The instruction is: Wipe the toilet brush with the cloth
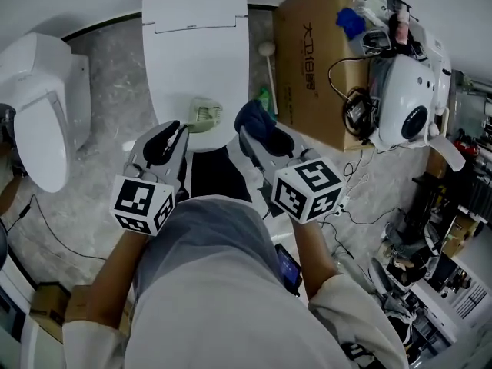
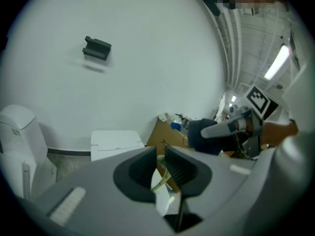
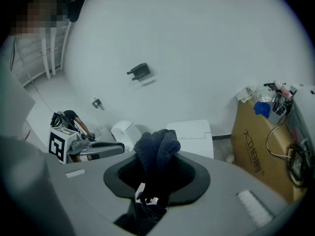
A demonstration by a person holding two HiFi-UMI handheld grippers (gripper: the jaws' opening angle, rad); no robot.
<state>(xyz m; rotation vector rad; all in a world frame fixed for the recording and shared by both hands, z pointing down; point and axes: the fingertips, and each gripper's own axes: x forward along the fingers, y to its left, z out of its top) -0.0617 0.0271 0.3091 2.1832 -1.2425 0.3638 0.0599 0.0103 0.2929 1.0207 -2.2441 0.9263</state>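
1. Pinching a thin pale-green piece, apparently the brush (image 1: 204,114), the left gripper (image 2: 158,157) has its jaws nearly together. The brush is over the closed toilet lid (image 1: 196,44); whether it touches the lid is unclear.
2. The right gripper (image 3: 157,176) is clamped on the dark cloth (image 3: 156,151), which bunches up above its jaws.
3. The brush is probably light, stiff, slick plastic. A narrow pinch could let it swivel, so grip the handle squarely.
4. The cloth is soft and limp. Wiping with the bunched part close to the jaws should give firmer pressure.
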